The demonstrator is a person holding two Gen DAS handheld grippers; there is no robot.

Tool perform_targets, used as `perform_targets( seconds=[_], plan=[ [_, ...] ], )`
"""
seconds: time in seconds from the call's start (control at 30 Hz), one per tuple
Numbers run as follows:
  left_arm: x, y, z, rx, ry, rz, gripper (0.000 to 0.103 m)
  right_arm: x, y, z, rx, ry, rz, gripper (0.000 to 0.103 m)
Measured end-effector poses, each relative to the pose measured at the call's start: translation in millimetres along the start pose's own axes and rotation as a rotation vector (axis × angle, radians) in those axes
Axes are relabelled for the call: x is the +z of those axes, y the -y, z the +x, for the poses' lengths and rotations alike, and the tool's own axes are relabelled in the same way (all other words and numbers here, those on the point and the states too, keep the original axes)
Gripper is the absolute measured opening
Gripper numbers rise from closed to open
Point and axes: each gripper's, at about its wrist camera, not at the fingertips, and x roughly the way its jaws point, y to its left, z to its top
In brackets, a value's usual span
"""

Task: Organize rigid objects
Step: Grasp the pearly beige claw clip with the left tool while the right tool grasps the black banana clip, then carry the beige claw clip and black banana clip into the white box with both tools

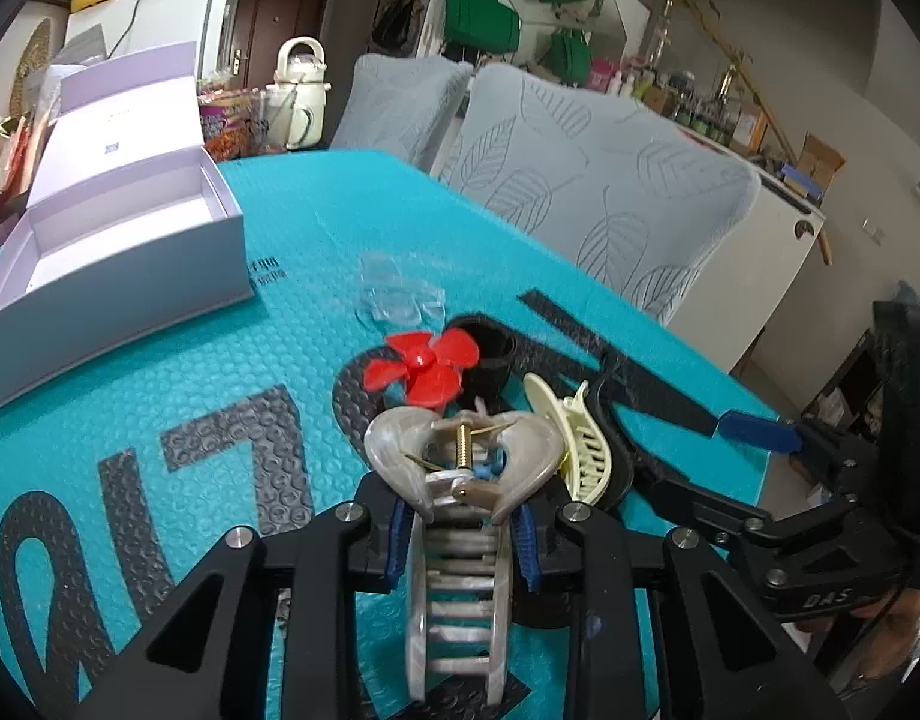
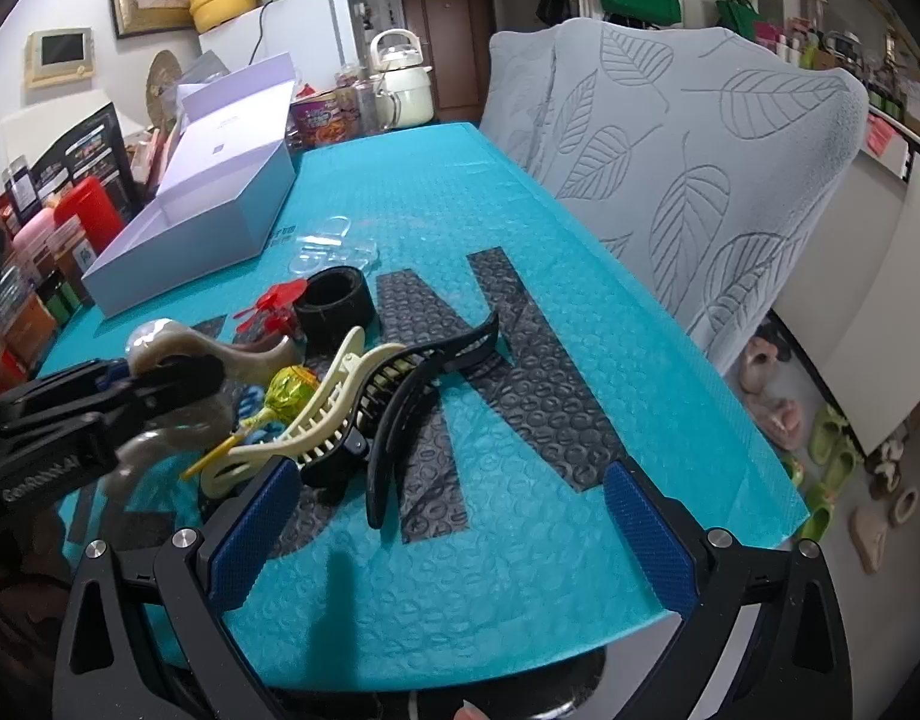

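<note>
My left gripper point(image 1: 463, 531) is shut on a large marbled grey hair claw point(image 1: 460, 516), which it holds over the teal mat; the claw also shows in the right wrist view point(image 2: 190, 372). Just beyond lie a red propeller point(image 1: 427, 367), a black ring point(image 1: 490, 354), a cream hair claw point(image 1: 583, 447), a black hair claw point(image 2: 424, 396) and a yellow lollipop point(image 2: 289, 399). My right gripper point(image 2: 454, 525) is open and empty near the mat's front edge, with the black claw just ahead of it. An open white box point(image 1: 118, 264) stands at the far left.
A clear plastic piece point(image 1: 400, 297) lies between the box and the pile. Two chairs with grey leaf-pattern covers point(image 2: 700, 138) line the table's right side. Bottles, tins and a kettle point(image 2: 400, 81) crowd the table's far and left edges.
</note>
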Motion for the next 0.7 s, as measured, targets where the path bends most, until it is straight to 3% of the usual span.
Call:
perform_targets(
  seconds=[0.2,0.3,0.4,0.53,0.7],
  plan=[
    [1,-9,-19,0.045,0.043,0.015,0.027,2,-1,4,0.021,0.012,0.024,0.100],
    [-5,-21,-34,0.082,0.049,-0.002,0.027,4,-6,9,0.029,0.024,0.032,0.080],
    [-12,-37,-51,0.112,0.068,-0.032,0.027,8,-13,14,0.021,0.039,0.013,0.070],
    [-16,-51,-60,0.164,0.080,-0.039,0.027,12,-21,15,0.039,0.039,-0.017,0.046],
    [-20,-64,-53,0.161,0.074,-0.045,0.027,10,-27,12,0.008,0.035,-0.049,0.043]
  ],
)
